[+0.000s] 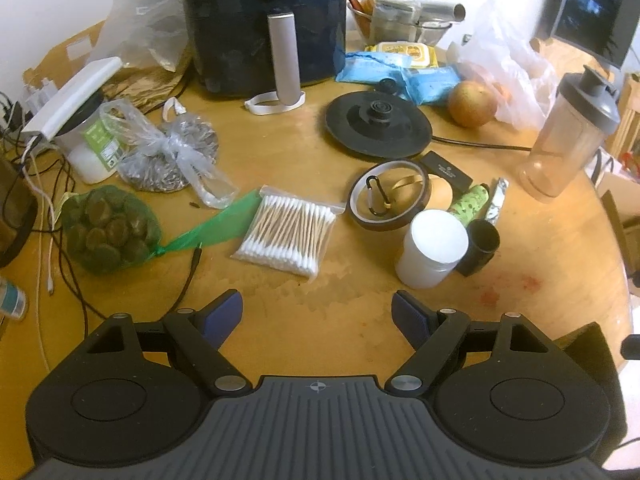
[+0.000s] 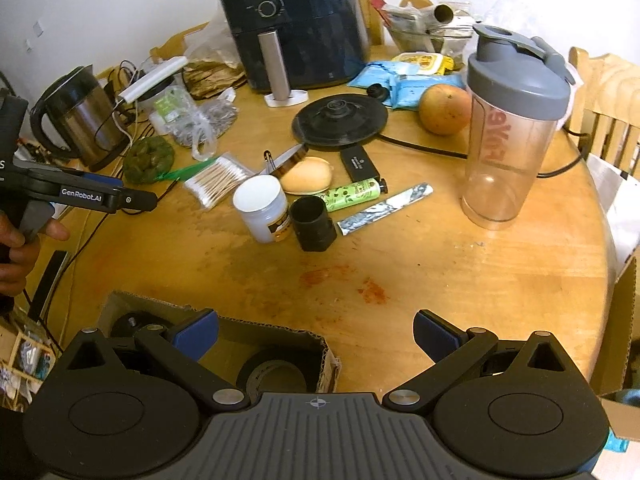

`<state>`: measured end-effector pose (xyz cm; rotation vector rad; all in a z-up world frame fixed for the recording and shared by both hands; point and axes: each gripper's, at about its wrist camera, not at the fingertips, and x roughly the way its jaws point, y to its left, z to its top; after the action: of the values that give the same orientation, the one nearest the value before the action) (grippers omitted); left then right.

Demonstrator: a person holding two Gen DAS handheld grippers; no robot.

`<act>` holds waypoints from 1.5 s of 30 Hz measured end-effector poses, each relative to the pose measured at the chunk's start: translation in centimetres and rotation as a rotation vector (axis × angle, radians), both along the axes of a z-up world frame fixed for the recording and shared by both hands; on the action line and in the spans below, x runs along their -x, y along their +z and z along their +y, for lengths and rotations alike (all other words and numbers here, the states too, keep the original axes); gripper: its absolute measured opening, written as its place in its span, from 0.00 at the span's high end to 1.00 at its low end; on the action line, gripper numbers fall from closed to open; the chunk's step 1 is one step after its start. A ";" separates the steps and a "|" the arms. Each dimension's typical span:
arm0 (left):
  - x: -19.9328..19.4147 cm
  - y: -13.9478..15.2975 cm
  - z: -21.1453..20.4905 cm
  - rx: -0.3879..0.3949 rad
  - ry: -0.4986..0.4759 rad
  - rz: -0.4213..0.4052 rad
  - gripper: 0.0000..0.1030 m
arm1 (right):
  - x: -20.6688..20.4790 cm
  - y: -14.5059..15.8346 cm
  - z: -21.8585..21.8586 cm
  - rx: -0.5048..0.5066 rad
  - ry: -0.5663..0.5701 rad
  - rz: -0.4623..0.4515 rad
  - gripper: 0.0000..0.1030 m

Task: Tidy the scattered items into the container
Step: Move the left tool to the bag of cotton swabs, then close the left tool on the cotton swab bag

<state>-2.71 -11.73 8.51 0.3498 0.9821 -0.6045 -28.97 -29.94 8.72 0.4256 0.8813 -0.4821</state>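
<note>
- We see the container, a cardboard box, at the near table edge under the right gripper; a black tape roll already sits in it, plus another dark item we can't identify.
- Scattered items cluster mid-table: cotton swab bag, white jar touching a black cup, green tube, foil stick, tape ring lying around a carabiner.
- They lie close together, so we judge one gripper can work through them without much travel.
- Left gripper hangs above bare wood just short of the swabs and jar, fingers spread wide, nothing between them; tilted down toward the cluster, likely lining up a pick.
- Right gripper also wide apart and empty, hovering over the box's far edge, probably because that's the drop spot.
- A hand holds the left tool at the right view's left edge.
- Outward: air fryer, kettle base, shaker bottle, orange, kettle; likely not for the box.
</note>
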 end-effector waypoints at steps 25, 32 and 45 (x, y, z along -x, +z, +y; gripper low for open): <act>-6.6 -4.2 -2.8 -0.043 -0.115 0.025 0.20 | 0.5 -1.0 0.3 -0.026 -0.170 0.042 0.00; -8.6 -6.2 -4.1 -0.077 -0.146 0.061 0.20 | 1.0 -1.3 0.1 -0.033 -0.221 0.051 0.00; -10.4 -8.2 -4.1 -0.084 -0.144 0.119 0.22 | 1.7 -1.2 0.1 -0.038 -0.274 0.054 0.00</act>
<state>7.73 -15.78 0.32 0.4661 1.1049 -0.7230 -30.62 -29.86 7.56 0.5739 0.8890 -0.7319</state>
